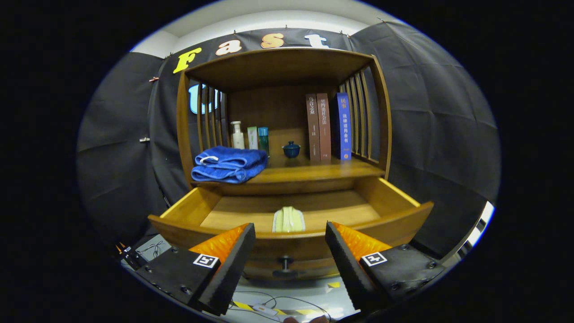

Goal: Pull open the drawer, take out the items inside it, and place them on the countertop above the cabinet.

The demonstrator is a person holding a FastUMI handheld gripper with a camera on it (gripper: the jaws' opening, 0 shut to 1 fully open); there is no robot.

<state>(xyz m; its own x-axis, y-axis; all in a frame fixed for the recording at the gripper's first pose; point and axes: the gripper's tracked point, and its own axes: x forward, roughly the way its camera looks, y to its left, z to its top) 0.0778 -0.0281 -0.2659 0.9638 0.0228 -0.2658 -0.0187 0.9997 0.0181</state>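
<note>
Wood the colour of honey is forming the whole cabinet, and the gripper (290,242) is hovering in front of it with its fingers spread wide apart and holding nothing. Just beyond the fingertips, at 12 o'clock from the gap between them, the drawer (406,215) is standing pulled out, its curved front panel nearest and its round knob (285,264) sitting below the gap. The opening step therefore appears complete, and the wide finger spacing is probably being kept ready for reaching inside. On the drawer floor, close behind the front panel and nearly centred between the fingers, a pale green item (289,220) is lying; its exact nature is too unclear to state, though it looks like a soft folded thing. Its long axis is running front to back, from 6 to 12 o'clock, so the fingers are standing on either side of its narrow width. Farther back, the countertop (314,172) above the drawer is carrying a folded blue towel (228,163) at 10 o'clock, then bottles (249,136), a small lidded pot (291,149) and upright books (327,128) at 1 o'clock. Bare countertop at 12 o'clock is offering a likely placing spot.
</note>
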